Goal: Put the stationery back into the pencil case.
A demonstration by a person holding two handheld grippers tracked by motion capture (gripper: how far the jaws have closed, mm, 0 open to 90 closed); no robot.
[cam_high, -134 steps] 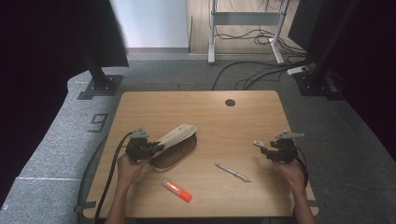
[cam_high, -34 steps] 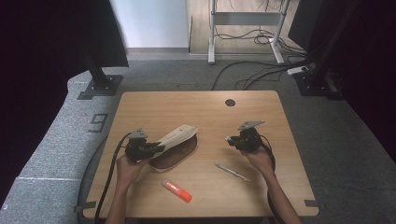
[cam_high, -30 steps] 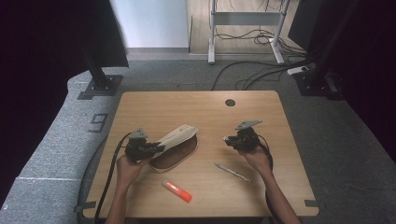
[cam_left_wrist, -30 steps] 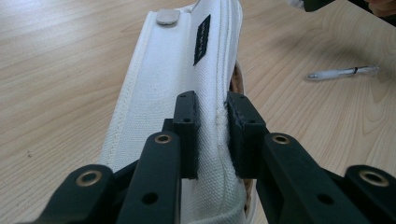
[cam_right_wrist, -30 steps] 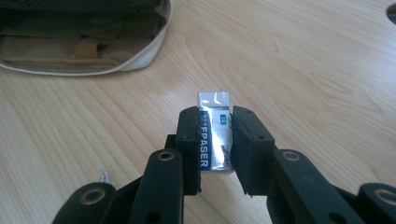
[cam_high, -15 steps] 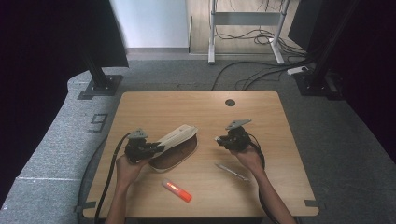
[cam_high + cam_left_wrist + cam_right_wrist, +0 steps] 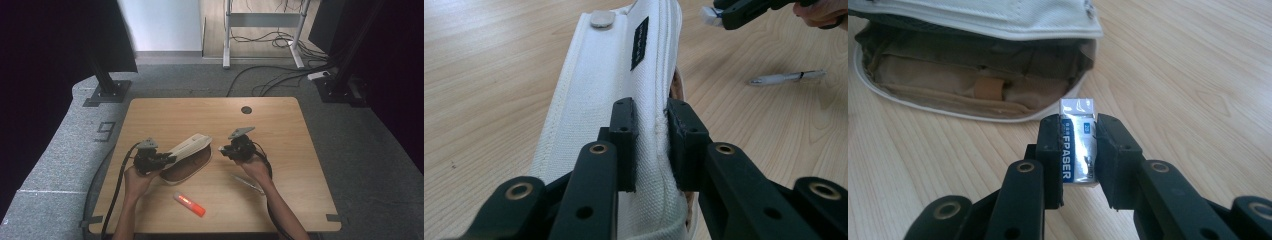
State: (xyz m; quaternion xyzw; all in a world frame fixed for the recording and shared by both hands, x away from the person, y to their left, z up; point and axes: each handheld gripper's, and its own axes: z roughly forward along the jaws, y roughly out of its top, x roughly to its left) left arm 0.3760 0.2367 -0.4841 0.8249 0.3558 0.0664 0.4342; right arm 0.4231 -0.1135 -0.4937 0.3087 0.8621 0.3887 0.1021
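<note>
A white canvas pencil case (image 7: 187, 152) lies open on the table, its brown lining (image 7: 973, 85) facing my right gripper. My left gripper (image 7: 651, 137) is shut on the case's raised white flap (image 7: 624, 75) and holds it up. My right gripper (image 7: 1078, 145) is shut on a small eraser (image 7: 1079, 140) in a blue and silver sleeve, and hovers just in front of the case's mouth. In the high view the right gripper (image 7: 223, 150) is beside the case's right end, the left gripper (image 7: 161, 160) at its left end.
A silver pen (image 7: 247, 181) lies on the wooden table (image 7: 280, 125) under the right forearm, also seen as a pen (image 7: 786, 77) in the left gripper view. An orange marker (image 7: 190, 204) lies near the front edge. A cable hole (image 7: 246, 109) sits at the back.
My right gripper has travelled left from the table's right side to the case's mouth, carrying the eraser. The left gripper has stayed put, holding the flap up.
</note>
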